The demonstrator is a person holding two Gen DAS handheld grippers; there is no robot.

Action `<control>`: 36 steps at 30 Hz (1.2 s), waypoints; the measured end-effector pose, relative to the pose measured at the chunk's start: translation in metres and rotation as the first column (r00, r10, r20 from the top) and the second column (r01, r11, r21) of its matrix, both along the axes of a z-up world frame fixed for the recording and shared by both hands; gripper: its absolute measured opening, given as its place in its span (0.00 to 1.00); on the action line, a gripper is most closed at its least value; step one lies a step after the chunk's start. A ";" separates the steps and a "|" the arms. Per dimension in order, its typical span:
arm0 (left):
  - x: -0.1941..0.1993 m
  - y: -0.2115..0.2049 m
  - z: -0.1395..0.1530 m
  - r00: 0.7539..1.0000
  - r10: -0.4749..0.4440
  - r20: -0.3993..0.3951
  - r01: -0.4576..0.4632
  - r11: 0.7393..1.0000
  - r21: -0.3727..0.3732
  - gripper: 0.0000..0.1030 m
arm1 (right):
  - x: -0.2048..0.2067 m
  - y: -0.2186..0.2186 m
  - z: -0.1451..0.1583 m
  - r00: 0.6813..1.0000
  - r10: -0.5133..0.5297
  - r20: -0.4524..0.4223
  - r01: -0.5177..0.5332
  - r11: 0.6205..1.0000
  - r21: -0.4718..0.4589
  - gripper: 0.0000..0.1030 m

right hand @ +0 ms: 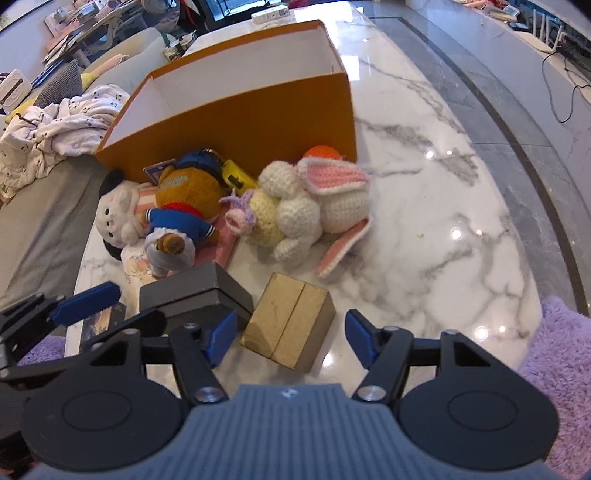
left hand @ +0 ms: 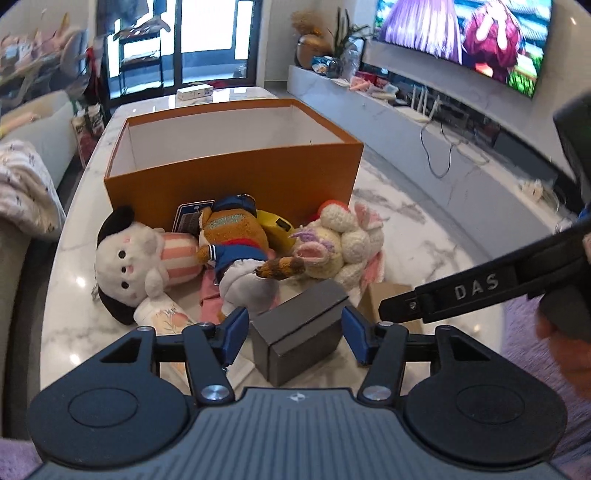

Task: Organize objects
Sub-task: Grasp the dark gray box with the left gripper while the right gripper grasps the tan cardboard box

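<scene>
An open orange box (left hand: 236, 173) (right hand: 236, 118) with a white inside stands on the marble table (right hand: 424, 206). In front of it lie a white doll (left hand: 125, 258), a brown bear in blue (left hand: 236, 236) (right hand: 184, 210), a crocheted rabbit (left hand: 343, 236) (right hand: 314, 199), a dark grey box (left hand: 299, 332) (right hand: 195, 291) and a tan cardboard box (right hand: 291, 325). My left gripper (left hand: 293, 336) is open with its fingers either side of the grey box. My right gripper (right hand: 288, 338) is open around the near end of the tan box.
A yellow object (right hand: 238, 175) and a blue card (left hand: 190, 218) lie against the orange box. A grey sofa with a blanket (right hand: 55, 133) is at the left. A TV (left hand: 461, 33) and a low cabinet (left hand: 406, 110) are at the right. A purple rug (right hand: 561, 369) is near.
</scene>
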State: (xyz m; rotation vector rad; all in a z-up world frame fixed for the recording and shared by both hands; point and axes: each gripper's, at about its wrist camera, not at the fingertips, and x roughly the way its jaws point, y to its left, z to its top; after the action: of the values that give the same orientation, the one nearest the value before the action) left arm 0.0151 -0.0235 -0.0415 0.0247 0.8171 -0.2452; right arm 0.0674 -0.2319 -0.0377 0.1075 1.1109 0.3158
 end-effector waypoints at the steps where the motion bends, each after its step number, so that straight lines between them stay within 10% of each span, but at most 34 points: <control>1: 0.001 -0.001 -0.002 1.000 -0.009 0.000 0.009 1.000 0.015 0.64 | 0.001 0.001 -0.001 1.000 0.004 -0.005 -0.004 1.000 0.002 0.65; 19: 0.019 -0.019 -0.023 0.968 -0.183 -0.169 0.175 0.982 -0.065 0.54 | 0.020 0.000 -0.020 0.998 0.017 -0.068 -0.016 1.000 0.022 0.54; 36: 0.025 -0.013 -0.028 0.984 -0.036 -0.175 0.033 0.999 -0.023 0.37 | 0.016 0.008 -0.029 0.998 0.019 -0.067 -0.020 1.000 -0.016 0.55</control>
State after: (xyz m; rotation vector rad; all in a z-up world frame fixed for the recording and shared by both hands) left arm 0.0404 -0.0367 -0.0694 -0.0011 0.9899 -0.2912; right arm 0.0837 -0.2235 -0.0667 0.0929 1.1815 0.3218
